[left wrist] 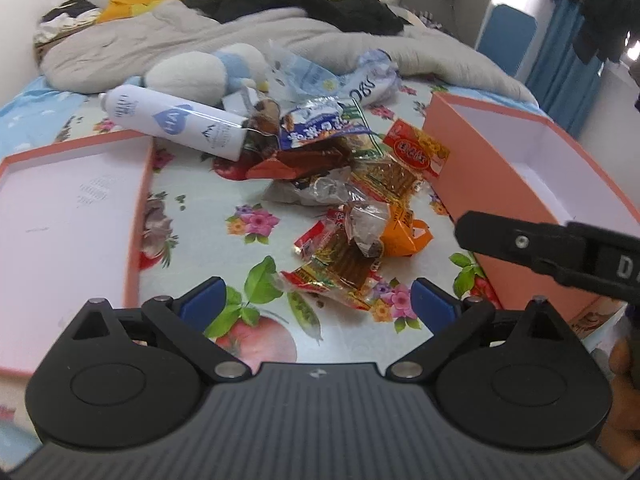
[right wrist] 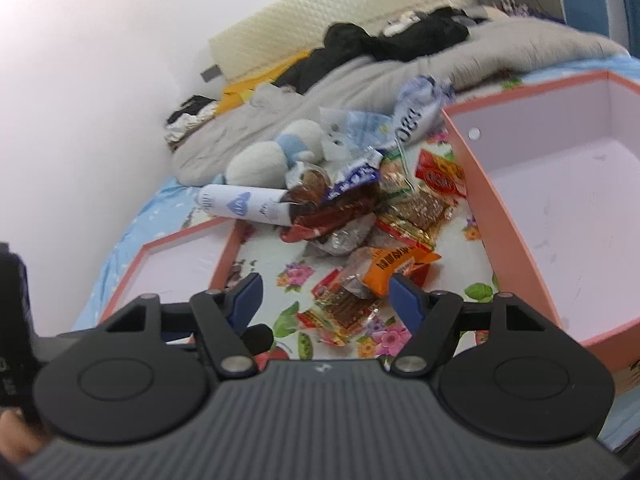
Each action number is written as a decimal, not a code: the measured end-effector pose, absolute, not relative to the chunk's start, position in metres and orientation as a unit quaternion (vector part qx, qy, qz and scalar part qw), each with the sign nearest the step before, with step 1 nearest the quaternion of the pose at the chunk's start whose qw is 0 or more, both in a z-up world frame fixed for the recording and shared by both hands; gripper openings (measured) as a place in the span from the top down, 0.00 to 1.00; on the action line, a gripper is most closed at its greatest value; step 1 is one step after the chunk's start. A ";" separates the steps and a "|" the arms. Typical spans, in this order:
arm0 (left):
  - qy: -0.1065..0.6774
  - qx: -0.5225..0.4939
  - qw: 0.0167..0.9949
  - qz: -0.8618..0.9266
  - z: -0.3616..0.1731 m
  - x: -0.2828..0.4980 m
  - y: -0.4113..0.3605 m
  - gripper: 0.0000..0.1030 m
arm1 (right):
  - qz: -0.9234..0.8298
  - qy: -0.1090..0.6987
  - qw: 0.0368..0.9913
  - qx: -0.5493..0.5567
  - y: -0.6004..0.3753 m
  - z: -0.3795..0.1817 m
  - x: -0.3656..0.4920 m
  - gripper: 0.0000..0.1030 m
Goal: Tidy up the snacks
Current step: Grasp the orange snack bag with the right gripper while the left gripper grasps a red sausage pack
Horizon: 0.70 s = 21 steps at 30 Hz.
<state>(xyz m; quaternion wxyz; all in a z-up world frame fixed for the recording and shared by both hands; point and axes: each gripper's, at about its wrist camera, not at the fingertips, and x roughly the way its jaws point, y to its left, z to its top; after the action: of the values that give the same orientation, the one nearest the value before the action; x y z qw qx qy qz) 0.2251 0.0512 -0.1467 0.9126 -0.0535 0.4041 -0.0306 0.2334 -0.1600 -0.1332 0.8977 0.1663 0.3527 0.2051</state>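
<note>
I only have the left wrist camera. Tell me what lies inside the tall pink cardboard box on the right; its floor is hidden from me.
Observer: The pink cardboard box holds no snacks; its pale floor shows only faint marks.
Operator: Report the right gripper's jaws. I see only its black side.
Observer: The right gripper is open and holds nothing. The orange foil packet lies just beyond its right finger.
Operator: Name anything on the box's inner walls.
Observer: A small round silver disc sits high on one inner wall, near a corner.
</note>
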 end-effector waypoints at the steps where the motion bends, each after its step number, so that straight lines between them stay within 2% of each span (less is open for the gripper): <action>1: 0.405 -0.051 0.912 -0.034 -0.150 0.231 0.051 0.03 | 0.201 0.358 0.896 0.171 -0.159 -0.137 0.238 0.30; 13: 0.440 0.026 0.893 -0.087 -0.192 0.288 0.044 0.08 | 0.151 0.420 0.867 0.220 -0.149 -0.183 0.291 0.29; 14: 0.441 0.030 0.892 -0.092 -0.196 0.293 0.043 0.11 | 0.147 0.425 0.865 0.222 -0.148 -0.186 0.295 0.27; 17: 0.447 0.032 0.887 -0.107 -0.205 0.303 0.040 0.12 | 0.145 0.438 0.860 0.217 -0.143 -0.196 0.304 0.21; 21: 0.452 0.047 0.884 -0.111 -0.219 0.314 0.037 0.12 | 0.138 0.446 0.854 0.228 -0.140 -0.204 0.314 0.21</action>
<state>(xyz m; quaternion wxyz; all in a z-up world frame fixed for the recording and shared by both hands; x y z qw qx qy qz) 0.3140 0.0369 -0.2187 0.8836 0.0470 0.4525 -0.1106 0.3142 -0.1405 -0.2040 0.8542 0.2280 0.4465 0.1377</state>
